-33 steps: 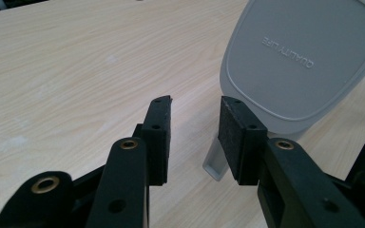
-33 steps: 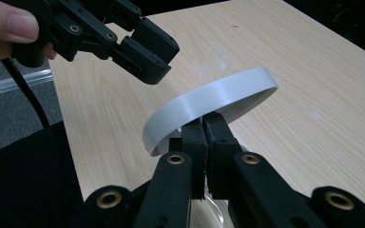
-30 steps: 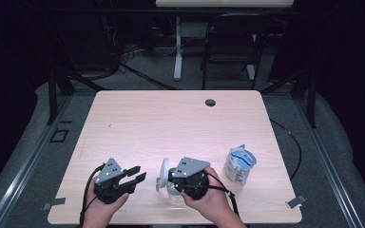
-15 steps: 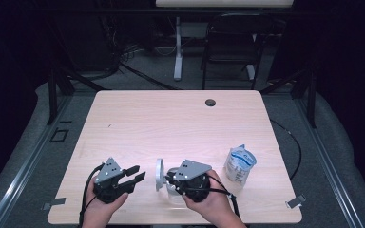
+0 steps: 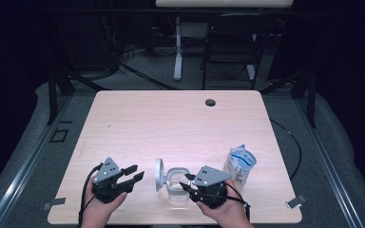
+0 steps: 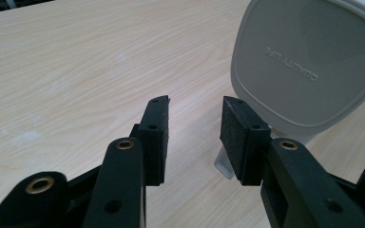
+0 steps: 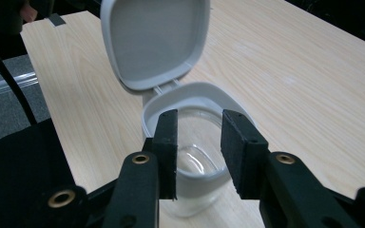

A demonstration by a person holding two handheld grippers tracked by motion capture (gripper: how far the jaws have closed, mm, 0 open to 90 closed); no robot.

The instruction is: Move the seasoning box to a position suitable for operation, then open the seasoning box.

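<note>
The clear plastic container, hinged lid up, sits low centre on the tabletop. Light, rigid, slick (likely tippy): grip the rim. Right gripper has just been opening, nothing clamped; left gripper released.

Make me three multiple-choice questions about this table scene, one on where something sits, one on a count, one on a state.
1. Where is the pouch?
A. right of the clear container
B. at the table's far edge
C. inside the container

2. How many grippers are in the high view?
A. one
B. two
C. three

3. The container's lid is:
A. shut
B. lying detached
C. hinged open, upright

Answers:
1 A: it stands beyond the right gripper.
2 B: that one and the left gripper.
3 C: the lid stands up from its hinge above the open rim.
</note>
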